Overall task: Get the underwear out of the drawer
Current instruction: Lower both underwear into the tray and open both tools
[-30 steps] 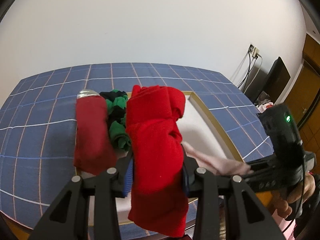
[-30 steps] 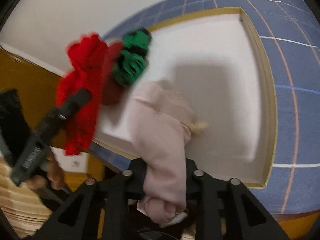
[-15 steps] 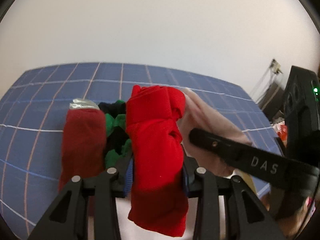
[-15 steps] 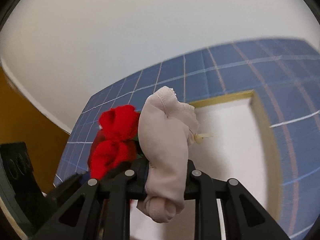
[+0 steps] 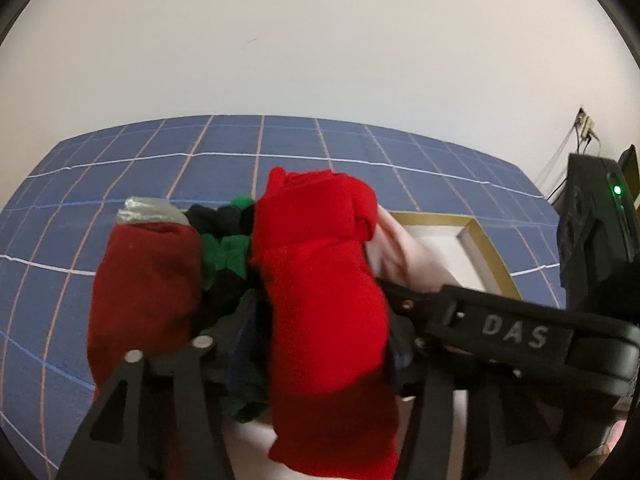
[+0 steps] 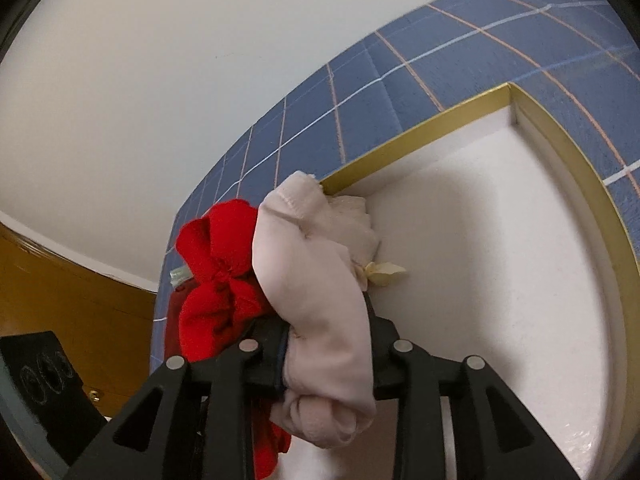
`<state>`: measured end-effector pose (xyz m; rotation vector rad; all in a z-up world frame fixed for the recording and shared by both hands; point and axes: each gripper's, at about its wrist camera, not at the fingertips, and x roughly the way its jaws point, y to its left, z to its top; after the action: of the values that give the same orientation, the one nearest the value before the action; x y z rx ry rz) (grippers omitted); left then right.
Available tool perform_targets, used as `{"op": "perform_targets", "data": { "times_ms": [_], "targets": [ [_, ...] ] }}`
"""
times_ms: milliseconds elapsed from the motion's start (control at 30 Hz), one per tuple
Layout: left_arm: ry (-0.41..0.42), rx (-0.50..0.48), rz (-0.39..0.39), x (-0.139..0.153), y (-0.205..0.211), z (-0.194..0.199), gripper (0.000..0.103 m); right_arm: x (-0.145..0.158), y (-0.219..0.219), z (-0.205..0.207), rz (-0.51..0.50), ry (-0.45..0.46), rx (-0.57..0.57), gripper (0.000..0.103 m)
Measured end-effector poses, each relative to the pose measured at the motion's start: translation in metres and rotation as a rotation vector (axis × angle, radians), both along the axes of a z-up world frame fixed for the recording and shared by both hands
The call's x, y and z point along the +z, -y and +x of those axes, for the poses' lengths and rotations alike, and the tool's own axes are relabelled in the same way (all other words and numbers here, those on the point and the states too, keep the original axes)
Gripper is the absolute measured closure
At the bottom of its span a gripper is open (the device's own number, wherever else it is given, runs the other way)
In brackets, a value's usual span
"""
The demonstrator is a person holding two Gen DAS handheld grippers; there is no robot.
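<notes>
My left gripper (image 5: 308,344) has a bright red underwear roll (image 5: 320,280) between its fingers. Its jaws are opening, and a gap shows beside the left pad. The roll lies against a dark red roll with a grey waistband (image 5: 144,280) and a green-and-black one (image 5: 224,248). My right gripper (image 6: 326,344) is still pressed on a pale pink underwear roll (image 6: 316,260), and its jaws are starting to open. The pink roll sits beside the red one (image 6: 216,276) at the corner of a white tray (image 6: 560,152). In the left wrist view the right gripper's body (image 5: 512,332) crosses just right of the red roll.
The white tray has a gold rim (image 5: 492,256) and lies on a blue checked cloth (image 5: 280,152). A plain white wall stands behind. Cables and a socket (image 5: 584,128) are at the far right. A brown wooden panel (image 6: 60,280) shows at the left of the right wrist view.
Both grippers came down to the pile at the tray's corner. The left fingers have spread apart around the red roll. The right gripper has swung in close beside the left.
</notes>
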<state>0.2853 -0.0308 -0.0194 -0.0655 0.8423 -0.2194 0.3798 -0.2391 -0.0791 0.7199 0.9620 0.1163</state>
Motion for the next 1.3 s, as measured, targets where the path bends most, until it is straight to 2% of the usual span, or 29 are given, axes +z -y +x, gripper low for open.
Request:
{"op": "perform_targets", "data": {
  "times_ms": [33, 100, 200, 467, 633, 800, 1133, 1233, 1300],
  "targets": [
    [0.0, 0.013, 0.015, 0.003, 0.0, 0.001, 0.026, 0.002, 0.004, -0.002, 0.031, 0.009, 0.001, 0.068],
    [-0.001, 0.078, 0.048, 0.012, -0.006, 0.0, 0.005, 0.009, 0.008, -0.007, 0.053, 0.038, -0.007, 0.048],
    [0.05, 0.108, 0.005, 0.031, -0.018, -0.011, 0.002, 0.031, 0.009, -0.018, 0.04, 0.113, -0.009, 0.028],
    [0.12, 0.118, 0.027, 0.056, -0.031, -0.045, 0.001, 0.071, -0.005, -0.055, -0.02, 0.208, 0.006, 0.028],
    [0.143, 0.061, 0.024, 0.062, -0.04, -0.08, 0.001, 0.074, 0.005, -0.092, -0.003, 0.247, -0.035, 0.028],
    [0.14, -0.002, 0.021, 0.056, -0.044, -0.116, 0.001, 0.068, 0.009, -0.143, -0.015, 0.245, -0.04, 0.028],
    [0.1, -0.039, 0.024, 0.027, -0.038, -0.168, 0.001, 0.055, -0.011, -0.2, -0.109, 0.26, -0.044, 0.028],
    [0.102, -0.044, 0.04, 0.023, -0.042, -0.183, 0.001, 0.055, -0.018, -0.22, -0.169, 0.264, -0.051, 0.028],
    [0.111, -0.055, 0.069, 0.019, -0.044, -0.194, 0.001, 0.056, -0.025, -0.234, -0.248, 0.269, -0.051, 0.028]
  ]
}}
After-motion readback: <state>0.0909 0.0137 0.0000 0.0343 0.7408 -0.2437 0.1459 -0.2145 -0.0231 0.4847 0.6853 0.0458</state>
